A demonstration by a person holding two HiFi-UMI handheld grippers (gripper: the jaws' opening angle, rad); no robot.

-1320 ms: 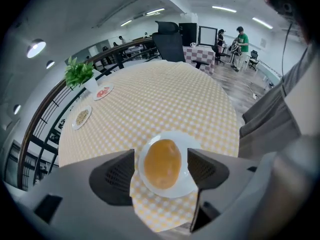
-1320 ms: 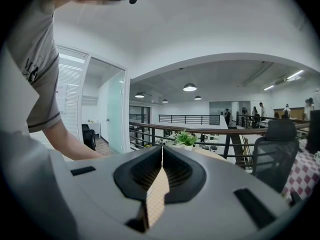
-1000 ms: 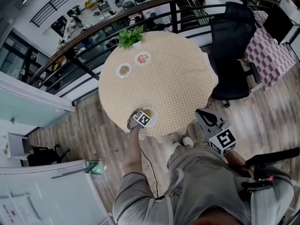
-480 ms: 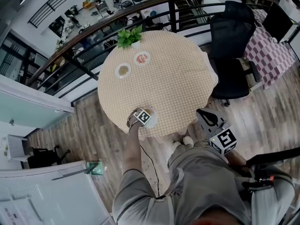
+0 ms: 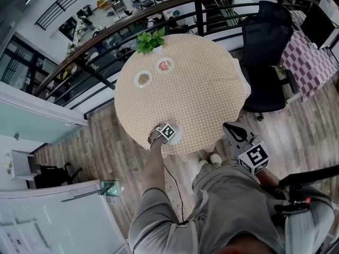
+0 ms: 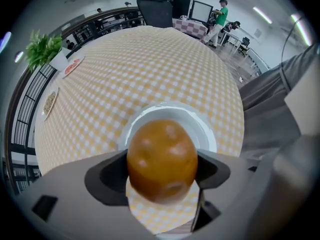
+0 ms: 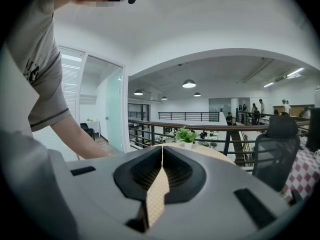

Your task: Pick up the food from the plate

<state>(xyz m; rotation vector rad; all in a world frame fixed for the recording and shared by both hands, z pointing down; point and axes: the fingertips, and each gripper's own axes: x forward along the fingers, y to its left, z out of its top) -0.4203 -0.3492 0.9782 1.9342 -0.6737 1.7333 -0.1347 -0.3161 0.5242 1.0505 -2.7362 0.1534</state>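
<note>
A glossy brown bun (image 6: pixel 162 160) fills the space between the jaws of my left gripper (image 6: pixel 161 170), which is shut on it just above a white plate (image 6: pixel 202 129) at the near edge of the round table. In the head view the left gripper (image 5: pixel 165 132) covers that plate (image 5: pixel 175 136) and the bun is hidden. My right gripper (image 7: pixel 161 176) is shut with nothing in it, held off the table's near right edge, and appears in the head view (image 5: pixel 237 133) beside my body.
The round table (image 5: pixel 196 89) has a yellow checked cloth. Two small plates of food (image 5: pixel 143 79) (image 5: pixel 164 65) and a potted plant (image 5: pixel 150 41) stand at its far side. A black office chair (image 5: pixel 265 62) stands to the right. A railing (image 5: pixel 106 33) curves behind the table.
My left gripper has closed in over the near plate and now covers it in the head view; the bun that showed on the plate is now hidden. The right gripper has barely moved.
</note>
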